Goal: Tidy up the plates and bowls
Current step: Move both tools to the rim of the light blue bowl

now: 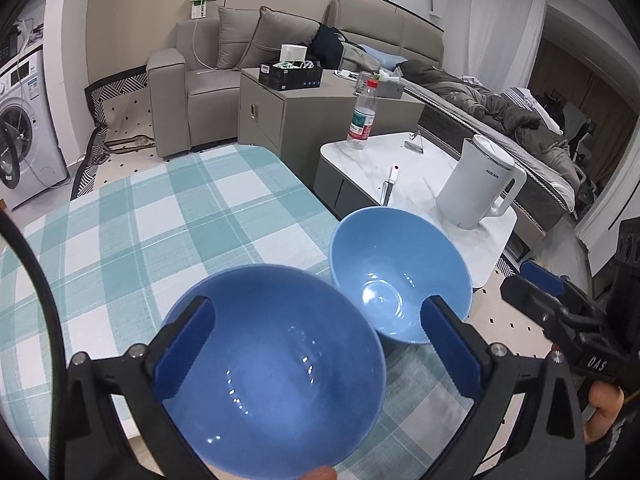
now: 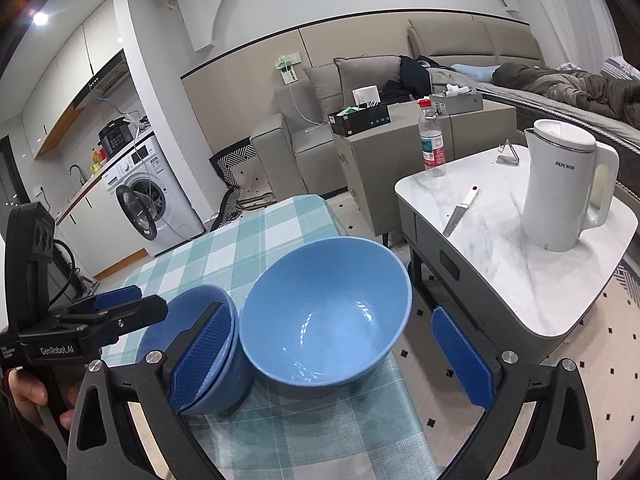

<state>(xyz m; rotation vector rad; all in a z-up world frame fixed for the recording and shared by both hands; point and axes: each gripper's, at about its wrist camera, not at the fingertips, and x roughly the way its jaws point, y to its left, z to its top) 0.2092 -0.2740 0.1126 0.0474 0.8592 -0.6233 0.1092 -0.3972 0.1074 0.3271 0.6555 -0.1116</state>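
Two blue bowls stand side by side on a table with a teal checked cloth. The darker blue bowl lies below my left gripper, whose jaws stand wide open on either side of it, not pressing. In the right wrist view this darker bowl shows two rims, like a nested pair. The lighter blue bowl sits to its right, near the cloth's edge. My right gripper hangs open around the lighter bowl, pads clear of it. Each gripper shows in the other's view: right gripper, left gripper.
A white marble side table stands right of the cloth, with a white kettle, a water bottle and a knife. Behind are a grey cabinet, a sofa and a washing machine.
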